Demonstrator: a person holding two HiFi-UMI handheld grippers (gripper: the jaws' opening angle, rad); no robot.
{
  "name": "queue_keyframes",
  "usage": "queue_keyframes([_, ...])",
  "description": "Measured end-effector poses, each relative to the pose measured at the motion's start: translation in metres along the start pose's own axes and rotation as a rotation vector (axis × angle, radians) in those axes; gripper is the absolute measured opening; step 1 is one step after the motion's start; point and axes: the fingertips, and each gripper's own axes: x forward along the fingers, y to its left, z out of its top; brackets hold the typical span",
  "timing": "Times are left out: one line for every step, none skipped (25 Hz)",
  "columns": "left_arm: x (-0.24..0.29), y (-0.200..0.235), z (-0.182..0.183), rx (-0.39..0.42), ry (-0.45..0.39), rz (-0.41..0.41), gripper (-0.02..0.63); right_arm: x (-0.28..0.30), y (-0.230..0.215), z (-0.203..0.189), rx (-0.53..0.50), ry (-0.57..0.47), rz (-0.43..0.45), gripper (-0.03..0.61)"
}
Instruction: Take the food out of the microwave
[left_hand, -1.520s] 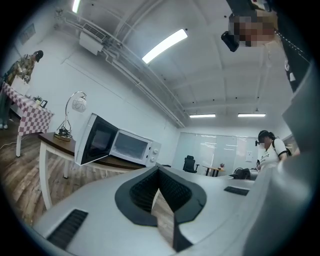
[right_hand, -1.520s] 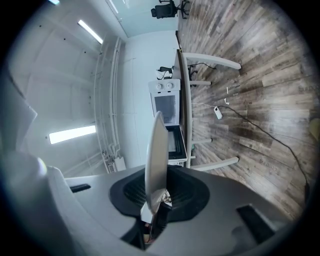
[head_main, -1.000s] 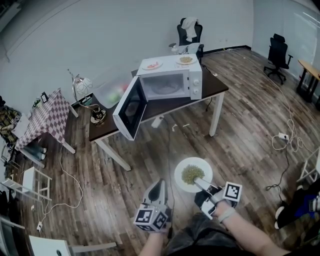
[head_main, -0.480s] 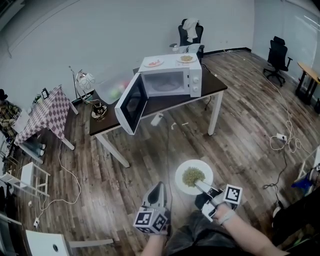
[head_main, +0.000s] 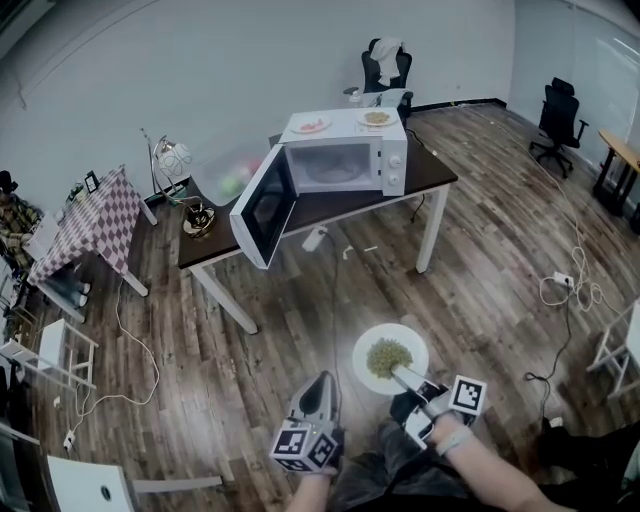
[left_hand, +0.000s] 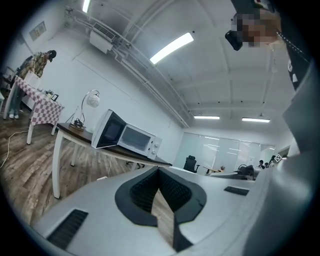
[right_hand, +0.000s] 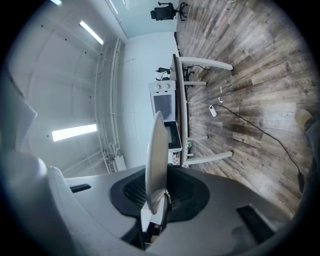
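The white microwave (head_main: 345, 165) stands on a dark table (head_main: 330, 210) with its door (head_main: 262, 208) swung open and its cavity looking empty. My right gripper (head_main: 412, 382) is shut on the rim of a white plate (head_main: 390, 357) of greenish food and holds it level over the floor, well short of the table. The right gripper view shows that plate (right_hand: 155, 150) edge-on between the pads of the right gripper (right_hand: 156, 199), and the microwave (right_hand: 164, 107) far off. My left gripper (head_main: 318, 392) hangs beside the plate, shut and empty. In its own view the left gripper (left_hand: 159, 172) has its tips touching.
Two small plates of food (head_main: 312, 126) (head_main: 377, 117) sit on top of the microwave. A lamp (head_main: 170, 160) stands at the table's left end, with a checkered table (head_main: 85, 225) beyond it. Office chairs (head_main: 385, 62) (head_main: 557, 110) stand at the back. Cables (head_main: 570, 285) lie on the wood floor at the right.
Both grippers and the held plate have drifted slightly toward the bottom of the head view, away from the table. The grip on the plate is the same.
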Motion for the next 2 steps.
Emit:
queue_keyframes([0.002,0.0022,-0.0004,-0.005,-0.002,0.005,0.0,0.0023,0.0006,0.0017,-0.001,0.004,0.004,0.067])
queue_keyframes([0.0041,0.0045,-0.0008,-0.01,-0.003,0.01,0.0,0.0047,0.0012,0.0035,-0.001,0.007,0.009,0.067])
